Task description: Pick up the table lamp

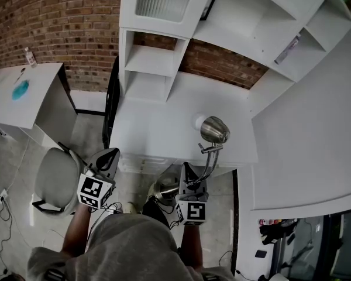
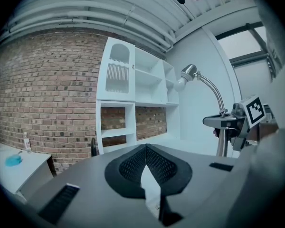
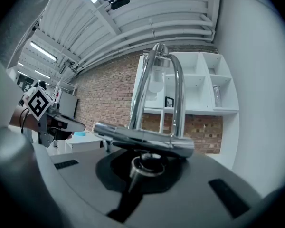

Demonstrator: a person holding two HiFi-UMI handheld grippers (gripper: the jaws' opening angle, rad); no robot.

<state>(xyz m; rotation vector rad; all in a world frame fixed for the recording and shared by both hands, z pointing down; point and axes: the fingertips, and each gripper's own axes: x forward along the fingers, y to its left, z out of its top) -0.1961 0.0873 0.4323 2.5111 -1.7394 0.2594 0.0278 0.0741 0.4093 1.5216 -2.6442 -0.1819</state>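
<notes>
- Near the front edge of the white desk [image 1: 181,116], just ahead of the person's body: chrome gooseneck table lamp [image 1: 214,129], bell-shaped shade farthest out, round base nearest the body.
- Appears lifted clear of the desktop, the base hanging on the near side of the desk's edge.
- Right gripper [image 1: 186,170]: clenched on the lamp's short upright post, just under a chrome crossbar.
- Same grip from the right gripper view: right gripper [image 3: 145,175] squeezed around the ringed post, lamp [image 3: 142,137] crossing directly above, twin tubes climbing away over it.
- Left gripper [image 1: 110,155]: pressed together tip to tip on nothing, carried to the left of the lamp and well apart from it, aimed at the desk.
- From the left gripper view: left gripper [image 2: 146,148] with pads meeting, lamp [image 2: 213,89] off to the right, shade up high.
- Long axis of the lamp: up from the gripped post, then arching far and right toward the desk, so most of the shade's weight lies beyond the grip.
- Judged step: pick-up made or nearly so, carried by the right hand alone.
- Judged risk: tipping toward the far side, given the overhanging shade.
- For any steadying, left hand would have to release its pinch and travel right to reach the neck.
</notes>
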